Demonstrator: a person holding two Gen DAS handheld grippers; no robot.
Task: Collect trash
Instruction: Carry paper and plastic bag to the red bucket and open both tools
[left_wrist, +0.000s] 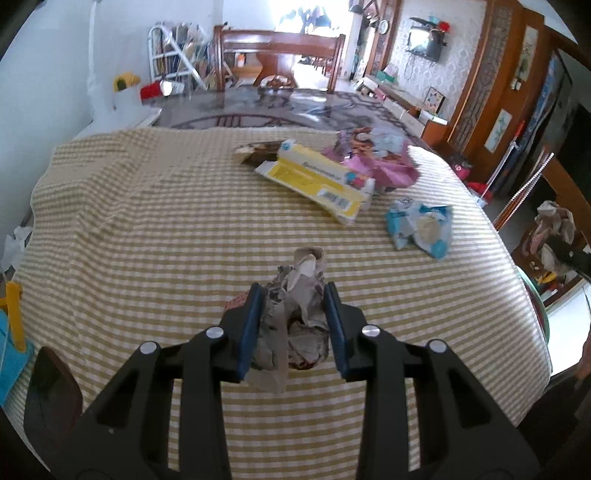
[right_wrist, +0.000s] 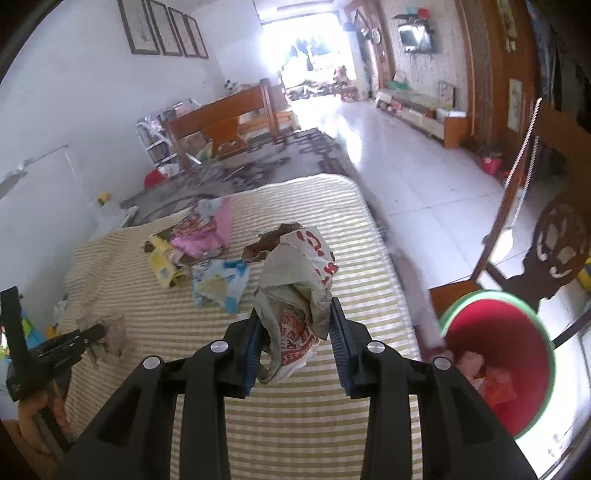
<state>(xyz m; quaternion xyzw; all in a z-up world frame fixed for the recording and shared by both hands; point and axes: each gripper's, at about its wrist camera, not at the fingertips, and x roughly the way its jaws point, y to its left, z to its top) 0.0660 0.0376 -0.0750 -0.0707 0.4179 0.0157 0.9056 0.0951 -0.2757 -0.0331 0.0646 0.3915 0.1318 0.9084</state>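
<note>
Left gripper (left_wrist: 293, 295) has its fingers clamped on a crumpled grey-brown paper wad (left_wrist: 295, 314), near the front edge of the striped tablecloth (left_wrist: 147, 221). Right gripper (right_wrist: 297, 321) is pinching a crumpled red-printed wrapper (right_wrist: 299, 288) near the cloth's right edge, beside the red bin (right_wrist: 498, 354).

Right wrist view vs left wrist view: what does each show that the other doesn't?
Right wrist only: the red bin with a green rim beside the table, and the right tool shut on a white wrapper with red print.

Left wrist only: a close look at the left tool shut on crumpled grey-brown paper.

Both: the striped tablecloth, yellow box, blue-and-white wrapper, pink wrapper.
</note>
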